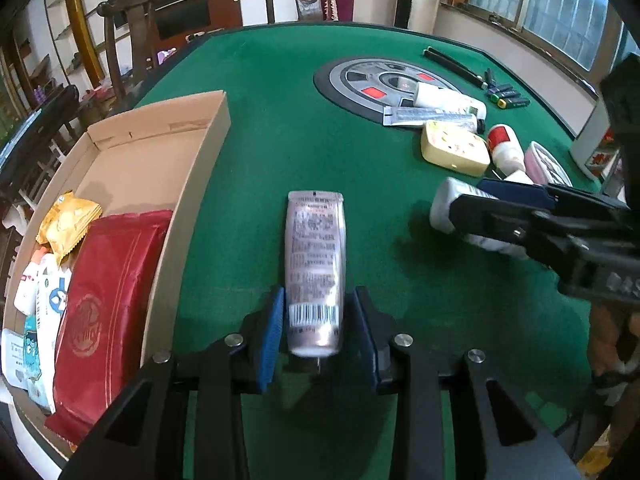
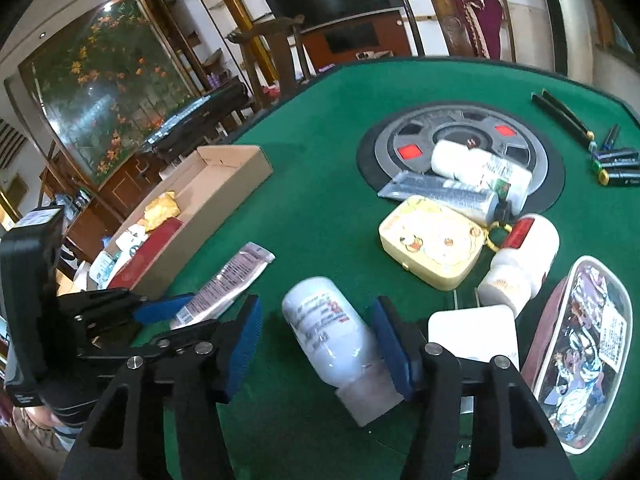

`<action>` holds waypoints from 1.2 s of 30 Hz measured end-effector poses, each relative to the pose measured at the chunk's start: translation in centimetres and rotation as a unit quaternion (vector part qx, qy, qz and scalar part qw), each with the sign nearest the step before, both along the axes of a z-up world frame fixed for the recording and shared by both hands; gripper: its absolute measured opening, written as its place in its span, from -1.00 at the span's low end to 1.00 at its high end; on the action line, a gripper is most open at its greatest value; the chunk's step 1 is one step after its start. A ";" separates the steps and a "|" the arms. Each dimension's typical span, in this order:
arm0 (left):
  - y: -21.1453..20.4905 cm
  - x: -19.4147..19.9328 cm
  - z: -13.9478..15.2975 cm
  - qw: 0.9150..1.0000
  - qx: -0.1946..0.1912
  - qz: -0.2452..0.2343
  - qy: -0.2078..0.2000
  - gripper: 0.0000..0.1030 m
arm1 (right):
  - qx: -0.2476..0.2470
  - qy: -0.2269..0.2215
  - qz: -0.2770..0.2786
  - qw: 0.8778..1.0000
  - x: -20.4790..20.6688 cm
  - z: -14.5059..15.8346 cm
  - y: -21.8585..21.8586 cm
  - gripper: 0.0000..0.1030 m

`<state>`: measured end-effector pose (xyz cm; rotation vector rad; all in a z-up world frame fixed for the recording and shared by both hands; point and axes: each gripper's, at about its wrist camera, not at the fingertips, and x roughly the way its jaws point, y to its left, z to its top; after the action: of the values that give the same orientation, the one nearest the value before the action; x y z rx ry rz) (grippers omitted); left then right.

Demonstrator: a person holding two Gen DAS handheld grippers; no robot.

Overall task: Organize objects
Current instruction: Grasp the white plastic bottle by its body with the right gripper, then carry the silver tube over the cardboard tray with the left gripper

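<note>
A silver-pink tube (image 1: 316, 264) sticks out forward from my left gripper (image 1: 319, 332), whose blue pads are shut on its barcode end above the green felt. From the right wrist view the same tube (image 2: 232, 276) and left gripper (image 2: 188, 316) show at the left. A white bottle (image 2: 332, 336) lies tilted on the felt between the pads of my right gripper (image 2: 320, 344). The right pad (image 2: 394, 348) touches its cap end, while the left pad stands a little apart from it. The left wrist view shows the right gripper (image 1: 468, 200) around that bottle (image 1: 444, 204).
An open cardboard box (image 1: 200, 168) at the left holds a red packet (image 1: 108, 296), a yellow snack packet (image 1: 68, 224) and white sachets. To the right lie a yellow tin (image 2: 432, 244), a red-labelled bottle (image 2: 520, 264), a picture pencil case (image 2: 584, 356), a white card (image 2: 472, 332), markers (image 2: 616, 164) and the round table console (image 2: 460, 128).
</note>
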<state>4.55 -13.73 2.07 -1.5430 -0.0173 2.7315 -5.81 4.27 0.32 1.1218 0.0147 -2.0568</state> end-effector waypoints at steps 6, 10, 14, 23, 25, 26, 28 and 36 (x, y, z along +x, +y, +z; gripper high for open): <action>-0.1 -0.2 0.0 1.000 0.004 0.004 0.004 -0.36 | 0.042 0.026 0.013 0.999 0.8 -0.5 -1.1 0.18; 0.2 -0.6 0.0 1.000 -0.004 0.009 0.005 -0.35 | 0.054 0.034 0.012 0.998 1.0 -0.6 -1.3 0.18; 0.3 -0.2 0.1 1.000 -0.004 0.017 -0.001 -0.35 | 0.062 0.039 0.008 0.997 1.1 -0.6 -1.2 0.06; 0.5 0.2 0.1 1.000 0.001 0.023 0.006 -0.46 | 0.047 0.037 0.004 0.998 1.0 -0.4 -0.9 -0.27; 0.3 0.2 0.1 0.999 0.019 0.026 0.008 -0.46 | 0.038 0.039 0.006 0.999 1.1 -0.1 -0.9 -0.27; 0.1 0.2 0.2 0.999 0.033 0.029 0.009 -0.46 | 0.032 0.041 0.007 0.999 1.2 0.1 -0.9 -0.27; -0.2 0.3 0.2 0.998 0.057 0.031 0.009 -0.46 | 0.023 0.045 0.011 0.999 1.4 0.4 -0.9 -0.27; -0.4 0.8 1.1 0.997 0.070 0.035 0.020 -0.46 | 0.010 0.049 0.014 0.999 1.6 0.8 -1.0 -0.27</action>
<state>5.32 -14.10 3.19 -1.4773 -0.2615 2.7463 -4.23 3.31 1.09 1.0270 0.0989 -2.0891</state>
